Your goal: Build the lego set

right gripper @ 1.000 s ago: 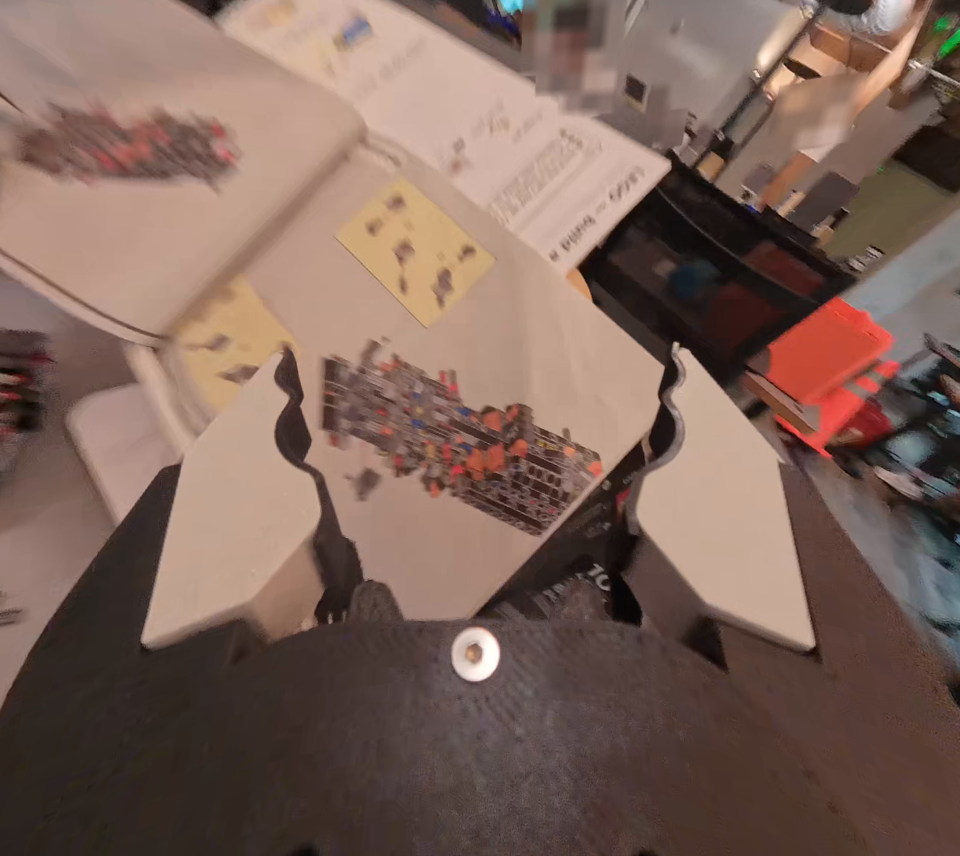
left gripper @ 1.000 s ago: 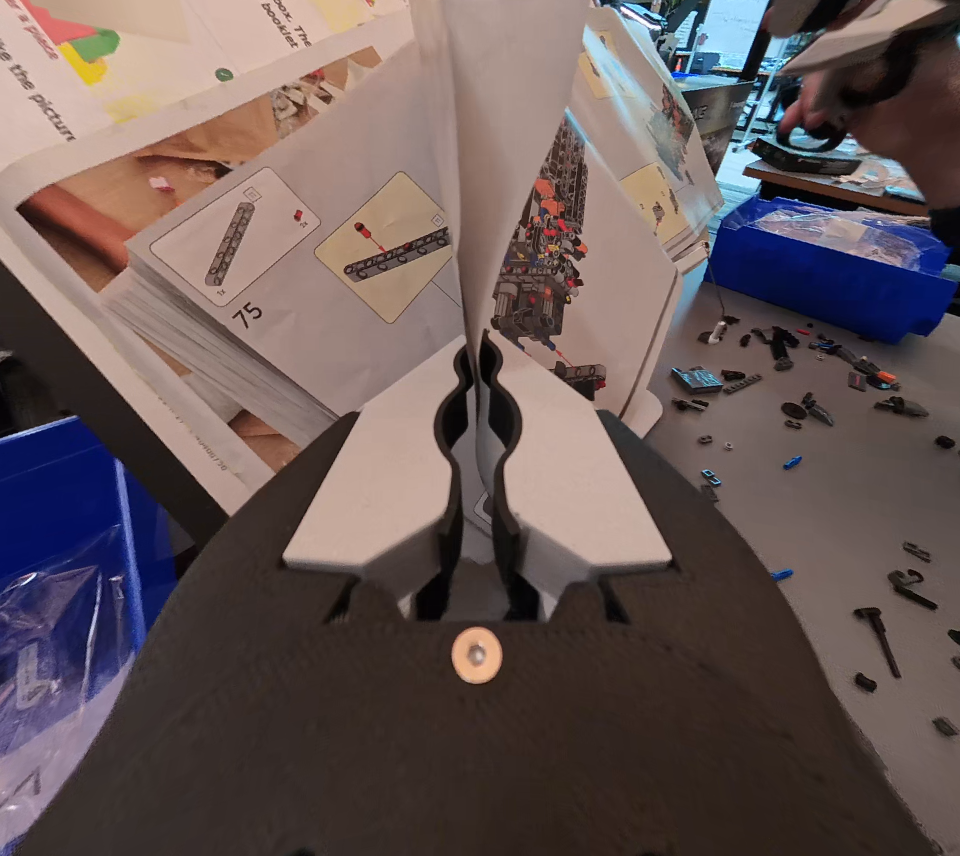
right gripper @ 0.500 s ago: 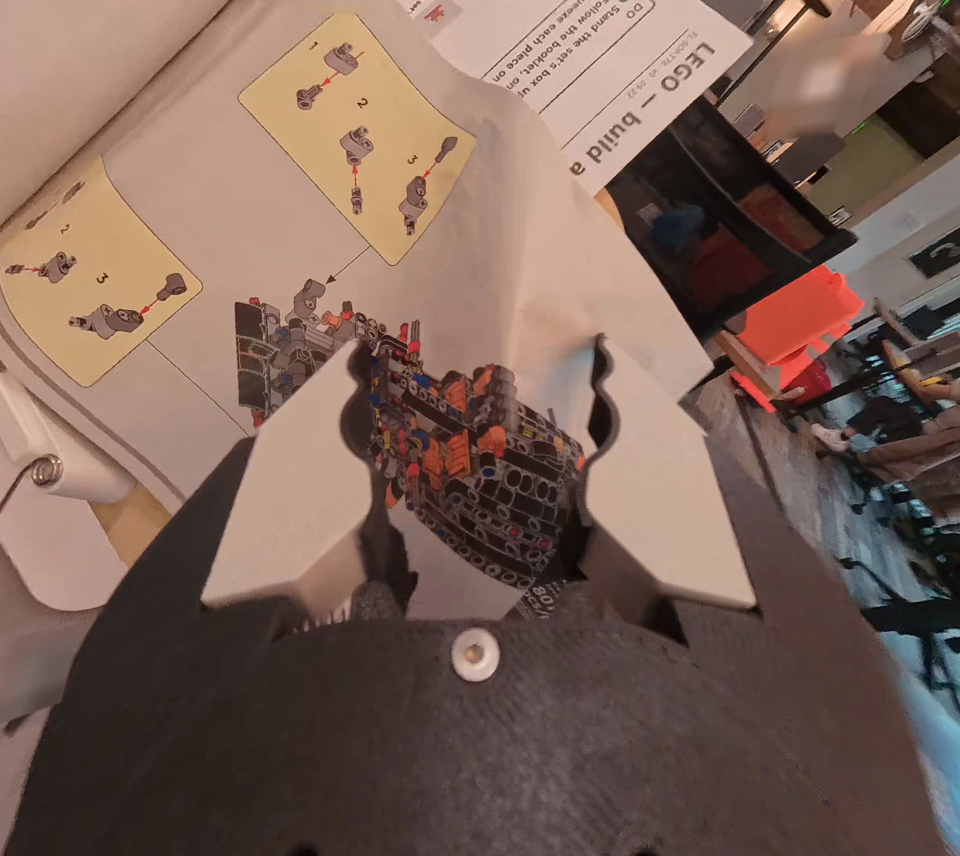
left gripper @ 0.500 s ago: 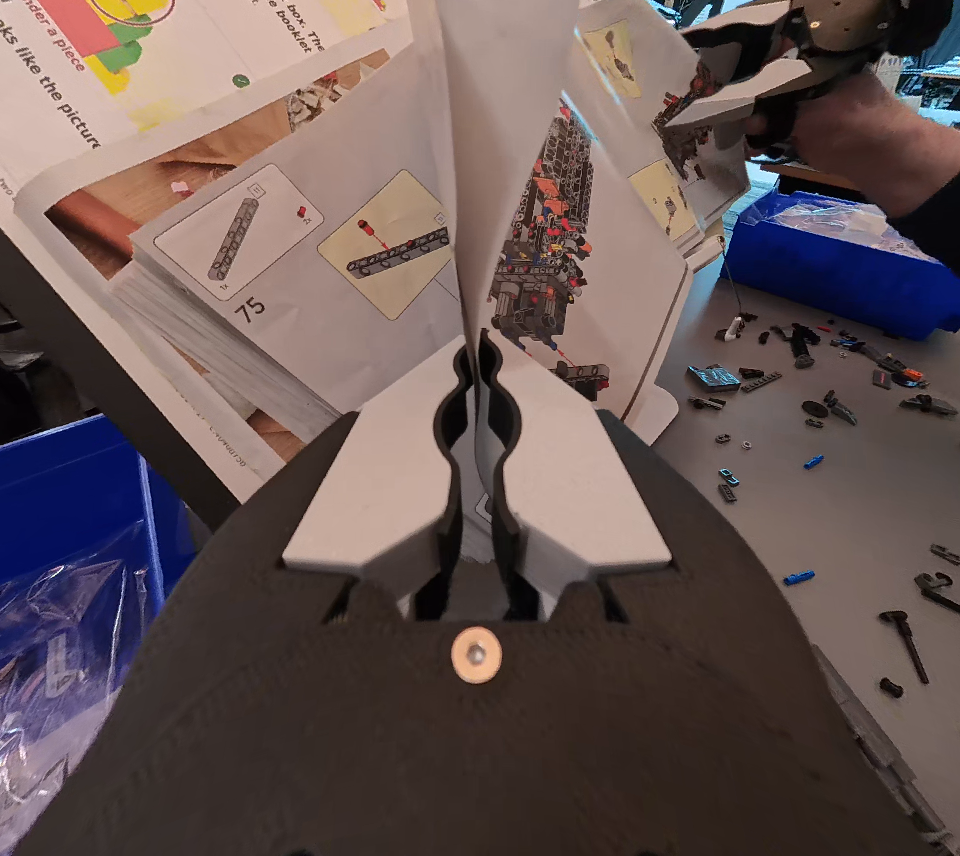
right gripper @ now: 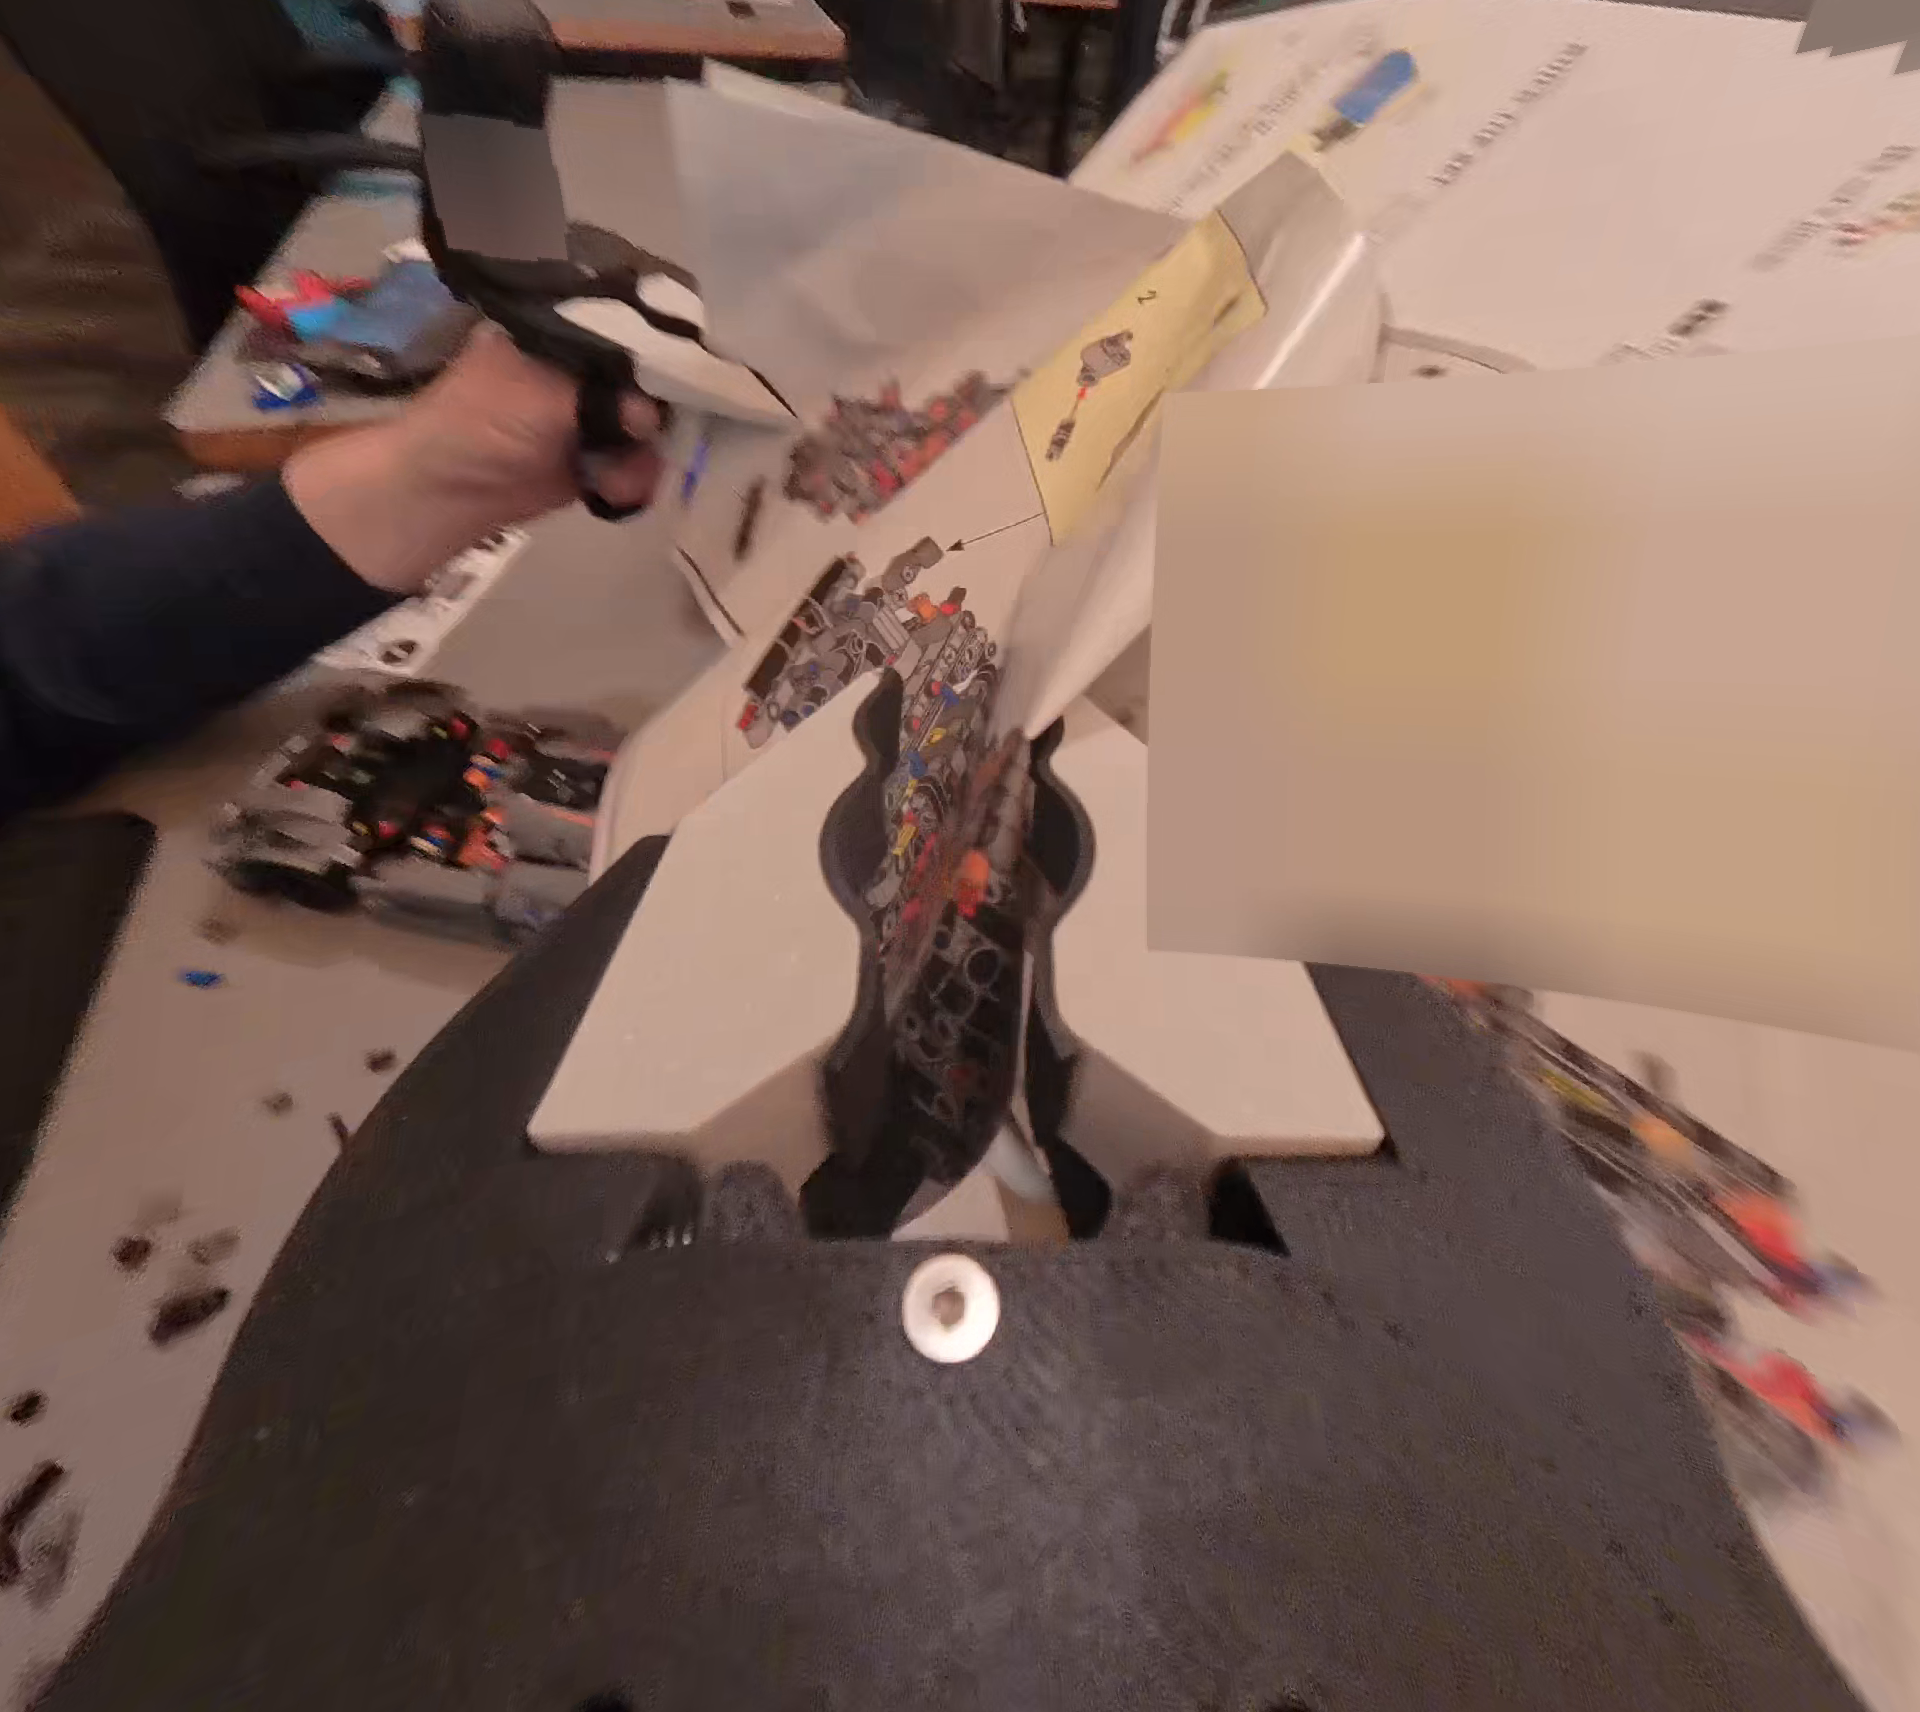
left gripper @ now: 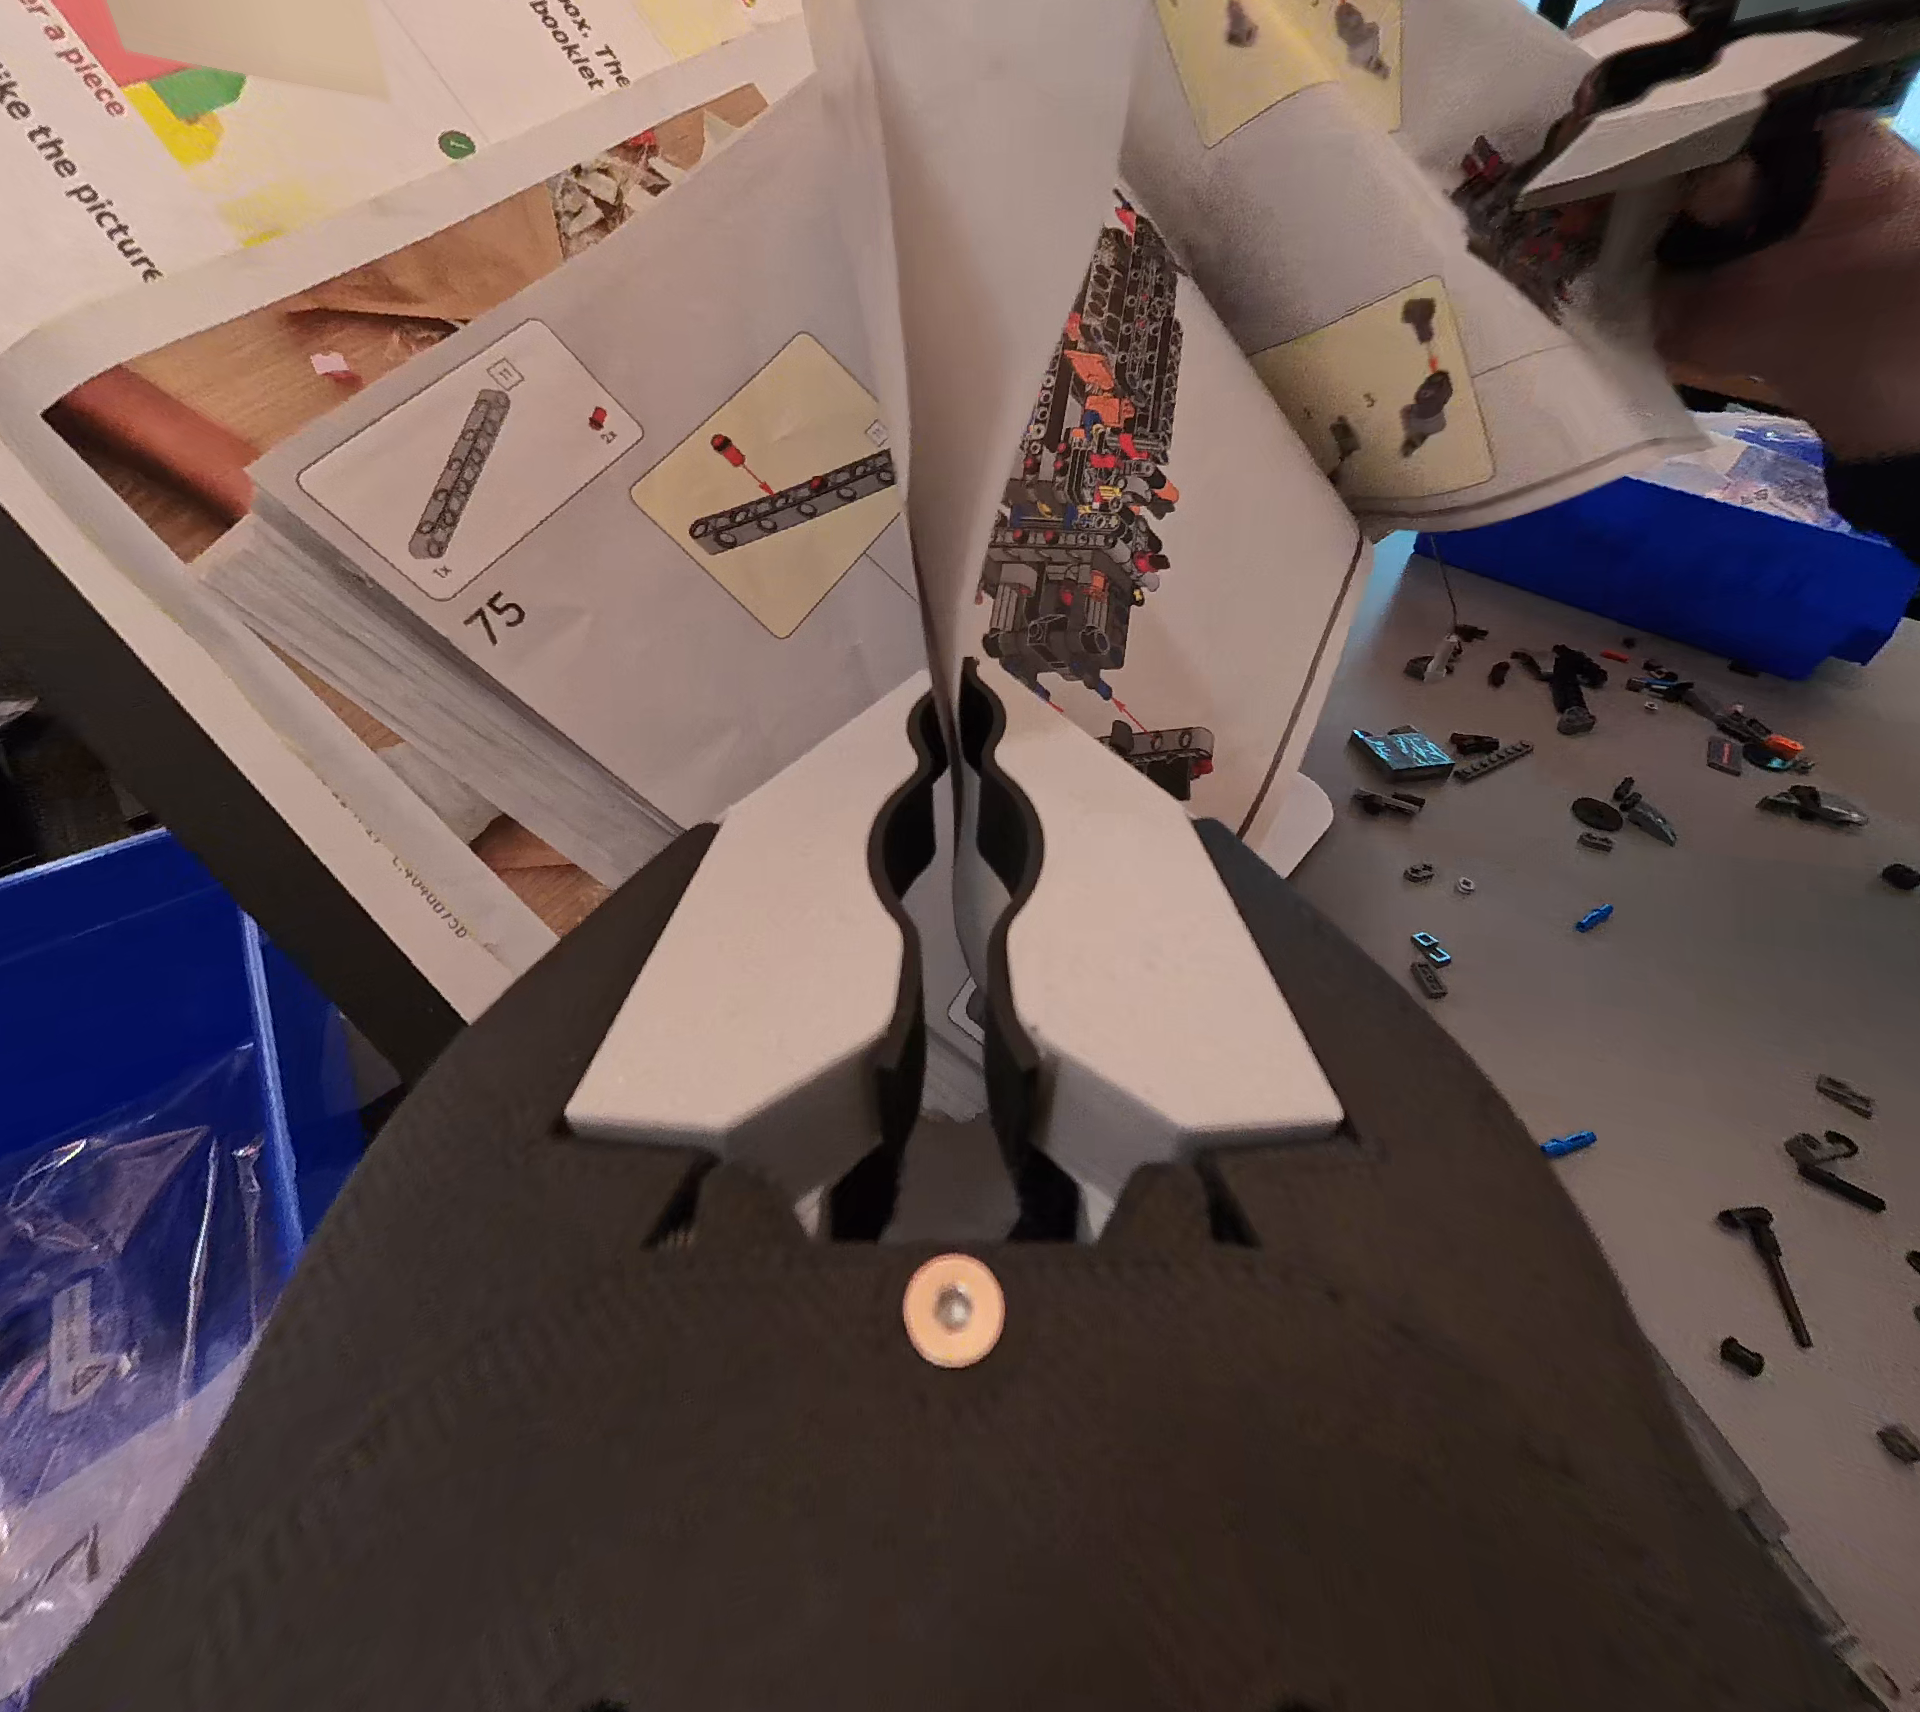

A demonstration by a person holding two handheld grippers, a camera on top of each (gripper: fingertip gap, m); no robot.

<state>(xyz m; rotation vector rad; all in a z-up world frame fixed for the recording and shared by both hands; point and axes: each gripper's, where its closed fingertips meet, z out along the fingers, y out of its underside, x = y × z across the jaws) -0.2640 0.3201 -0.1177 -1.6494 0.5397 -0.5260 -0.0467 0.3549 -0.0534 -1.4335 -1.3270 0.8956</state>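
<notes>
Left tool [left gripper: 954,706]: narrowed onto a single upright page [left gripper: 997,228] of the instruction booklet [left gripper: 582,540], which is being propped open at the rear of the grey tabletop [left gripper: 1621,1018]. Right tool [right gripper: 951,727]: likewise being pinched shut on a curled page [right gripper: 935,654] bearing a printed model diagram. Loose Lego pieces [left gripper: 1579,769] are being left scattered over the tabletop beside a blue bin [left gripper: 1683,561]; a partly built model [right gripper: 416,789] is being seen, blurred, below the booklet.

Thick open paper instruction booklet [left gripper: 582,519] propped behind grey tabletop [left gripper: 1558,1039], small dark loose plastic pieces [left gripper: 1579,727] scattered right of it, blue plastic bin [left gripper: 1683,561] beyond them
</notes>
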